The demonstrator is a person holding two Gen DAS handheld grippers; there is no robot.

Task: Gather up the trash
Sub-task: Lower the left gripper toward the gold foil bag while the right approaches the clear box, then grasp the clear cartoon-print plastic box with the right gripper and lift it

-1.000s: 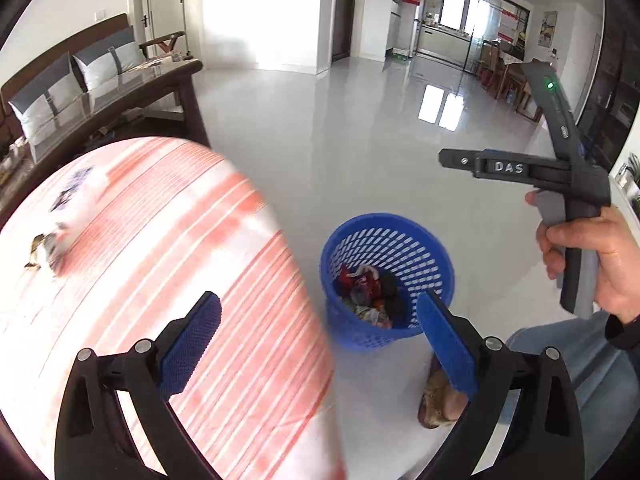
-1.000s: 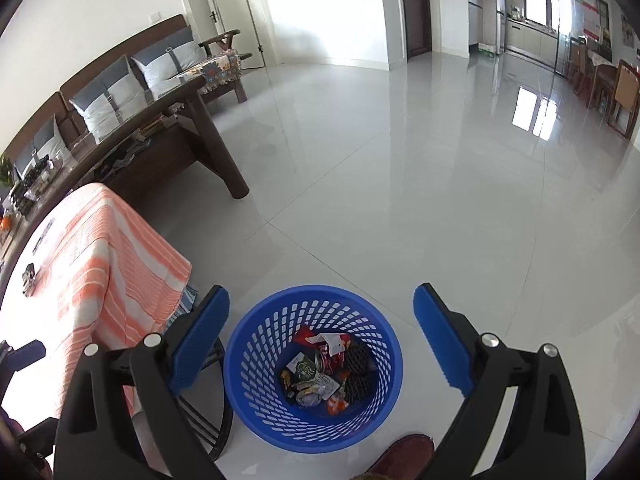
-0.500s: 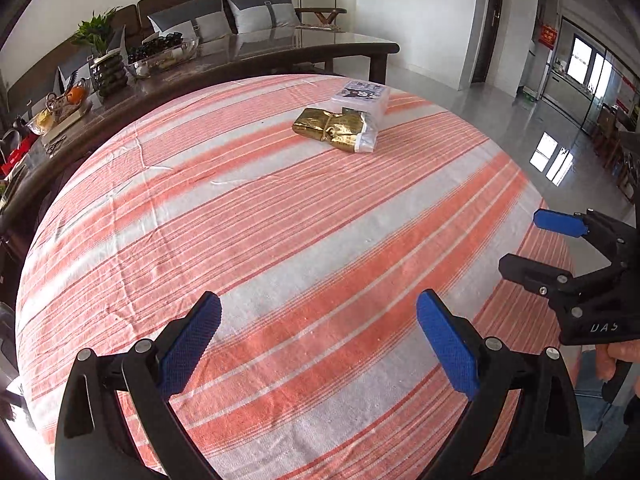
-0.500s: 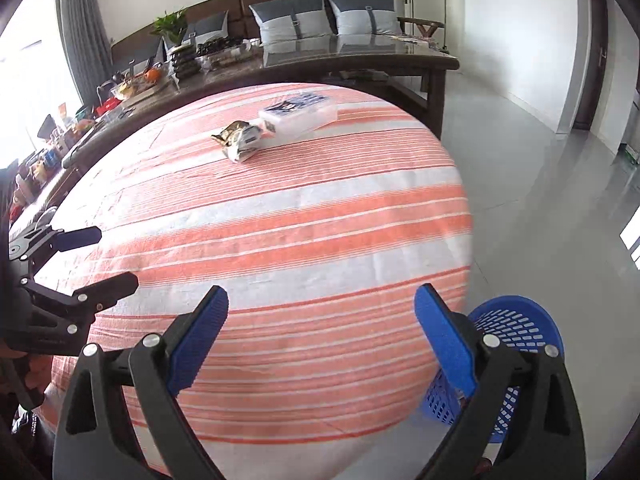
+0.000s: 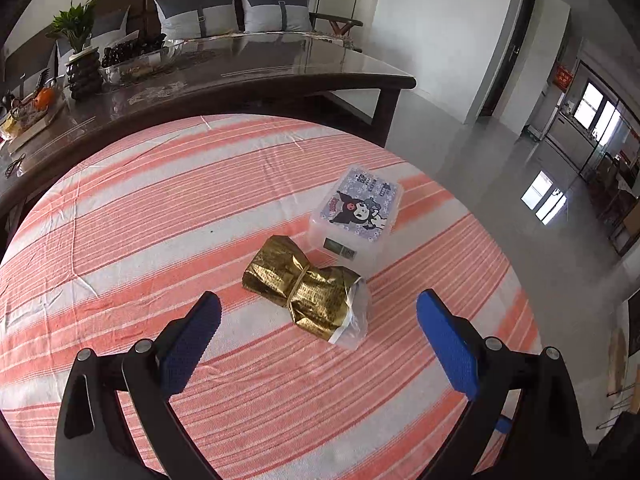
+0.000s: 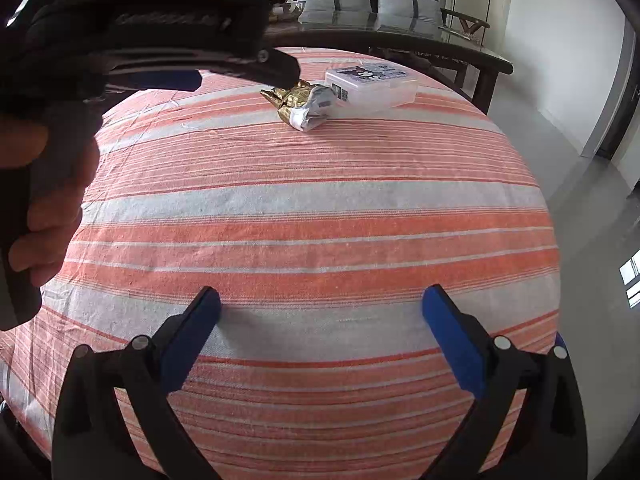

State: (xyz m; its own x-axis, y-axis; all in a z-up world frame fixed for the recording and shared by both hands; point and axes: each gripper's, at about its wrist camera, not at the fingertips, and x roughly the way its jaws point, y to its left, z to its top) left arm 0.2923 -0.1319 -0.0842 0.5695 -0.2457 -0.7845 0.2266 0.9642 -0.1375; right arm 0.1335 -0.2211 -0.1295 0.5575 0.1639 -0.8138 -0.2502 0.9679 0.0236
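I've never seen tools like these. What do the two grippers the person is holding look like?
Both look alike: the left gripper and right gripper each have two black plastic fingers branching in a V, with silver rivets and flat, textured blue pads. Seen from the side, the left gripper has a black body with faint raised lettering.

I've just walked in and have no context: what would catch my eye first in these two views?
A crumpled gold foil packet, partly in clear plastic, lies mid-table on the orange-and-white striped cloth. Just behind it stands a clear plastic box with a cartoon lid, touching or nearly touching the packet. The left gripper hangs open right over the packet, while the right gripper is open over bare cloth nearer the table's edge.
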